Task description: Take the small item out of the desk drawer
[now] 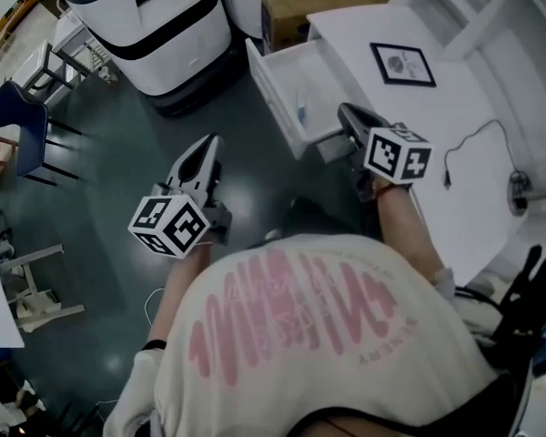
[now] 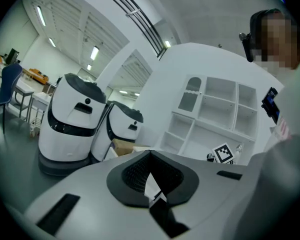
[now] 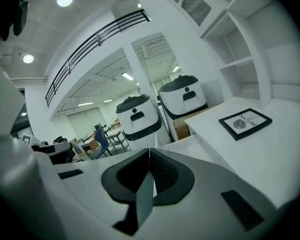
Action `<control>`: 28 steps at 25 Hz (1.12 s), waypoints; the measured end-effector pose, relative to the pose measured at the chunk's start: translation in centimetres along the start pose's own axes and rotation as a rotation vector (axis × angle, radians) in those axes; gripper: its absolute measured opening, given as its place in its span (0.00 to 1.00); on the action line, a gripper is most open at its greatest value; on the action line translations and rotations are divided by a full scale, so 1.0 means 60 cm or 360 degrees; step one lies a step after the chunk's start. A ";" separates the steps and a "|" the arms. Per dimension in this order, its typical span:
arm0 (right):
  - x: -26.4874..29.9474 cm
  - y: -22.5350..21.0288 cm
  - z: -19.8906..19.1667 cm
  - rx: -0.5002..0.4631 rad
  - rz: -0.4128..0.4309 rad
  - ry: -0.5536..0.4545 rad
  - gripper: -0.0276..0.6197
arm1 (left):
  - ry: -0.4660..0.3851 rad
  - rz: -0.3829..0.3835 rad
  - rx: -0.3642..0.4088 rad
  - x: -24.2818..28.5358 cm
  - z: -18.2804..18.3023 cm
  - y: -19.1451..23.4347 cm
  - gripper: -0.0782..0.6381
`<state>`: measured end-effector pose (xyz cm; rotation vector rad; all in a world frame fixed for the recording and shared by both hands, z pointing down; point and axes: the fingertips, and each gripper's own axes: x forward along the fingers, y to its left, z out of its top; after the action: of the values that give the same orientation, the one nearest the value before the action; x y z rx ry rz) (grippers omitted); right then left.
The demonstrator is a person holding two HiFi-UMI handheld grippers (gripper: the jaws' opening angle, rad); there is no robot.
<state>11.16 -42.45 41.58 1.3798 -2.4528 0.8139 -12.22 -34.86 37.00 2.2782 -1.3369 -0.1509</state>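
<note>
Drawer (image 1: 273, 98) pulled open, small bluish item (image 1: 301, 115) lying inside. Right gripper (image 1: 348, 112) just beside drawer, jaws together, empty; left gripper (image 1: 209, 146) well left of drawer, likewise closed. Framed picture (image 1: 403, 64) right of drawer.

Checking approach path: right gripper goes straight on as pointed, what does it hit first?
Probably nothing close: the right gripper looks level, clearing the open drawer, then meets the white robot beyond. Depth unclear.

Open drawer (image 1: 275, 98) reachable from above, white machines (image 1: 155, 21) crowd beyond it
</note>
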 end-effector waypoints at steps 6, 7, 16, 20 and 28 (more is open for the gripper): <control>0.088 -0.059 -0.048 0.0134 -0.0060 0.0201 0.07 | 0.0074 0.0067 -0.0078 0.032 -0.030 0.060 0.15; 0.104 -0.068 -0.054 0.0146 -0.0066 0.0231 0.07 | 0.0081 0.0077 -0.0093 0.039 -0.031 0.073 0.15; 0.272 -0.150 -0.085 0.0290 -0.0086 0.0455 0.07 | 0.0168 0.0229 -0.0093 0.115 -0.014 0.220 0.15; 0.338 -0.183 -0.101 0.0384 -0.0114 0.0523 0.07 | 0.0192 0.0308 -0.0177 0.151 -0.017 0.278 0.15; 0.402 -0.209 -0.180 0.0420 -0.0134 0.0773 0.34 | 0.0246 0.0355 -0.0237 0.194 -0.025 0.342 0.15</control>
<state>7.77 -58.93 65.52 1.1760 -1.9572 1.3108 -21.94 -52.34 49.56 1.9614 -1.4356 0.0014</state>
